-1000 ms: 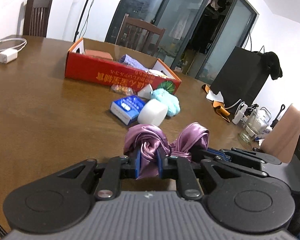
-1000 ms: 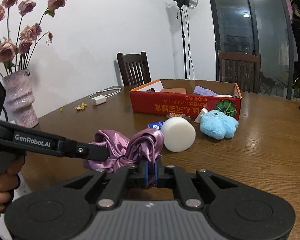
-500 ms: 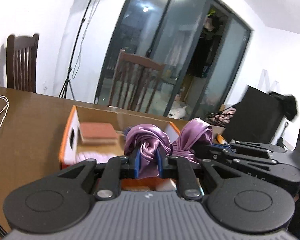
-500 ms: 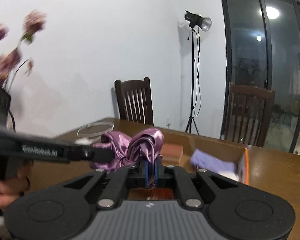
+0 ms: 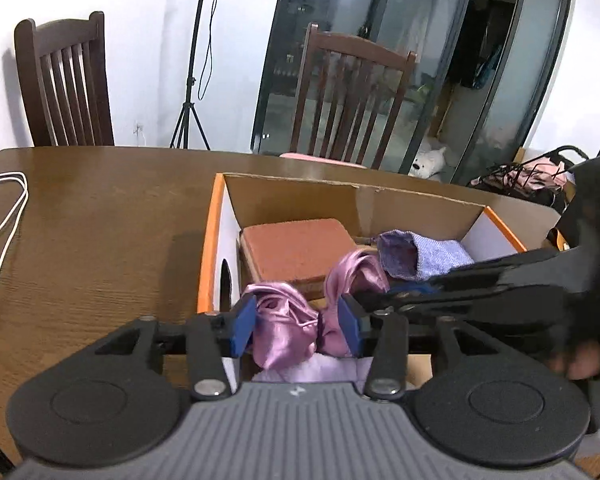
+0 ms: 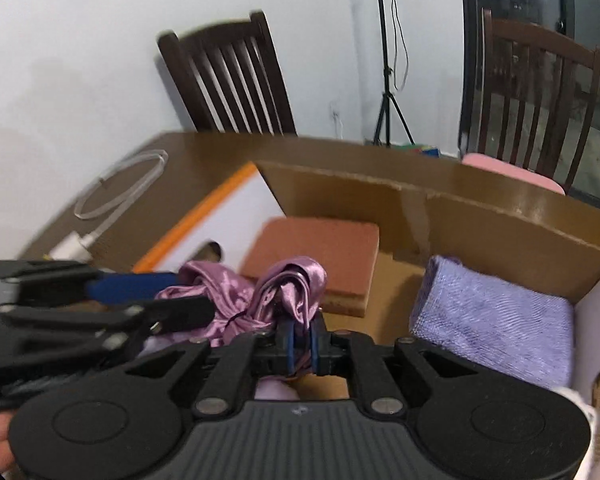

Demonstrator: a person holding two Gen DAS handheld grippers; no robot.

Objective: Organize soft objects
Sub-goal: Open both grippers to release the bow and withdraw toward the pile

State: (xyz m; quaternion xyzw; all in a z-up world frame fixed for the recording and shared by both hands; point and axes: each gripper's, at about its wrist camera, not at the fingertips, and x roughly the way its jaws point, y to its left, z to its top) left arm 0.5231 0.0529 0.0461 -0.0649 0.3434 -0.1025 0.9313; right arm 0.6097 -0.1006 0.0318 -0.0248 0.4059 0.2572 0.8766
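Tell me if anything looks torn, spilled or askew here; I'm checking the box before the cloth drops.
Nothing stands out. The cardboard box sits square, with a ragged but unbroken back rim; the brown pad and purple towel lie inside. The pink satin cloth hangs bunched between the two grippers.

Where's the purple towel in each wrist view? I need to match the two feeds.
Left wrist: purple towel right of centre, in the box's far right part, beyond the satin cloth.
Right wrist: towel at lower right, against the box's right wall.
Shared landmark: the red-brown pad, left of the towel in both views.
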